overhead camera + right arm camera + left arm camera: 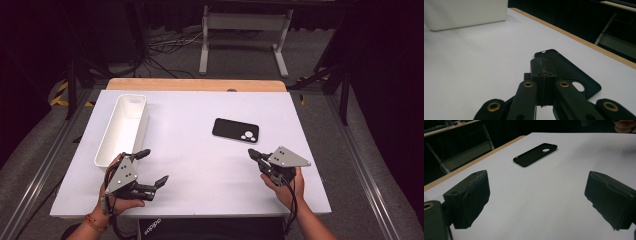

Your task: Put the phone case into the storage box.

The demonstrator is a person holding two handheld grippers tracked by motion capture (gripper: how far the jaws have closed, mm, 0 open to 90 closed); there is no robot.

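Note:
A black phone case [235, 130] lies flat on the white table [200, 170], right of centre, camera cutout toward the right. My right gripper [252, 153] is near the front right, just short of the case, and its jaws are shut on nothing. In the right gripper view its closed tips [543, 65] overlap the near part of the case [570, 71]. My left gripper [152, 167] is at the front left, open and empty. In the left gripper view its wide-spread jaws [537, 195] frame bare table, with the case [535, 154] farther off.
A long white bin [141, 131] lies lengthwise along the table's left side, just beyond my left gripper; its end wall [466, 12] shows in the right gripper view. A wooden strip [195, 84] edges the far side. A white metal stand [245, 30] is on the floor beyond.

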